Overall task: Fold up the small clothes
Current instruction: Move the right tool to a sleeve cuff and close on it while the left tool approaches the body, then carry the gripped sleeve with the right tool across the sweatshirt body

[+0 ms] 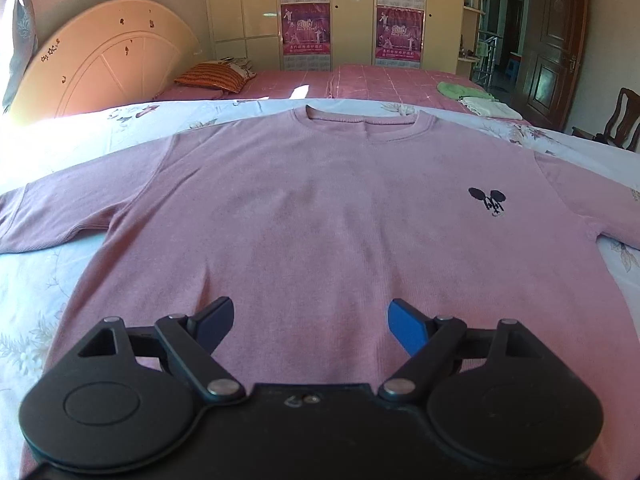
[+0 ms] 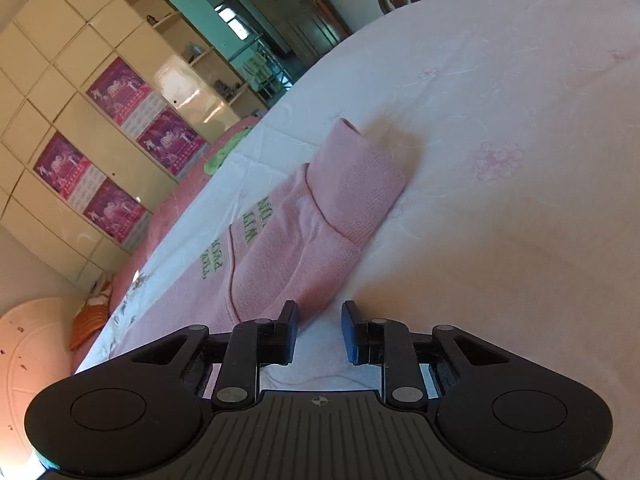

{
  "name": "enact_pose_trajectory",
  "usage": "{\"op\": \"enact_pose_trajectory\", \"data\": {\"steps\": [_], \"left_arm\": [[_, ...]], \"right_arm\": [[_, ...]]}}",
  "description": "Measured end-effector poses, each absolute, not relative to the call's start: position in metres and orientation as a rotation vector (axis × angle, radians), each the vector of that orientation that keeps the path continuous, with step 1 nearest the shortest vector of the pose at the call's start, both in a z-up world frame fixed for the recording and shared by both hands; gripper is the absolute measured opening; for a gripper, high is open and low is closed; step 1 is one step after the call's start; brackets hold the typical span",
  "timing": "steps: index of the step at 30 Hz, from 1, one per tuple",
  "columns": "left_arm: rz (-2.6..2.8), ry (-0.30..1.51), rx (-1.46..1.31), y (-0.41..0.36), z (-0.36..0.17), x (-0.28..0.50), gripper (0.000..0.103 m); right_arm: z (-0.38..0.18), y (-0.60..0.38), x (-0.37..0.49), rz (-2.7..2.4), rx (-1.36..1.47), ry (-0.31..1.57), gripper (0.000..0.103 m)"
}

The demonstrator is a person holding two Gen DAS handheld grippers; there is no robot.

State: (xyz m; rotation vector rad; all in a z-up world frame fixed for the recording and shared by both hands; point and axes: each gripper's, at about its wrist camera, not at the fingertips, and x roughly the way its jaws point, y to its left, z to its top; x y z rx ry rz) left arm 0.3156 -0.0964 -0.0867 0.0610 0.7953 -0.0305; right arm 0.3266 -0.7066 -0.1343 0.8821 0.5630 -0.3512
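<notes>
A mauve short-sleeved T-shirt [image 1: 320,200] with a small black mouse logo [image 1: 488,200] lies spread flat, face up, on a floral bed sheet [image 1: 32,300]. My left gripper [image 1: 310,306] hovers over the shirt's lower middle, jaws wide apart and empty. The tilted right wrist view shows a lighter pink garment [image 2: 280,248] with green lettering; its long sleeve ends in a ribbed cuff [image 2: 360,176]. My right gripper [image 2: 319,308] sits at that sleeve's near edge. Its jaws stand a narrow gap apart, with only white sheet [image 2: 500,200] visible between them.
Behind the sheet lies a pink bedspread [image 1: 380,80] with a striped pillow [image 1: 216,76] and folded green and white cloths [image 1: 464,90]. A round headboard [image 1: 100,60] stands at the left, a wardrobe with posters [image 1: 306,12] at the back, and a wooden chair [image 1: 616,120] at the right.
</notes>
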Motion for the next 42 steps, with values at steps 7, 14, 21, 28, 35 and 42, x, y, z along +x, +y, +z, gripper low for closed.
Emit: {"op": "enact_pose_trajectory", "data": {"steps": [7,14,21,28,35,42], "left_arm": [[-0.031,0.775,0.076,-0.109,-0.081,0.331,0.087],[-0.002,0.789,0.072,-0.104,-0.082,0.344,0.087],[-0.004,0.819,0.088,-0.089,-0.084,0.346,0.089],[0.000,0.821,0.118,-0.058,-0.080,0.338,0.089],[-0.028,0.828,0.121,-0.023,-0.084,0.344,0.086],[-0.045,0.799,0.083,0.013,-0.079,0.354,0.084]], "right_arm": [[-0.100,-0.725,0.286,-0.347,0.937,0.327,0.024],[-0.118,-0.742,0.265,-0.457,0.950,0.450,0.024],[-0.117,-0.747,0.260,-0.492,0.856,0.478,0.005],[-0.101,-0.712,0.266,-0.602,0.639,0.592,0.005],[-0.053,-0.626,0.247,-0.452,0.415,0.511,0.005],[-0.051,-0.467,0.276,-0.150,0.266,0.508,0.005]]}}
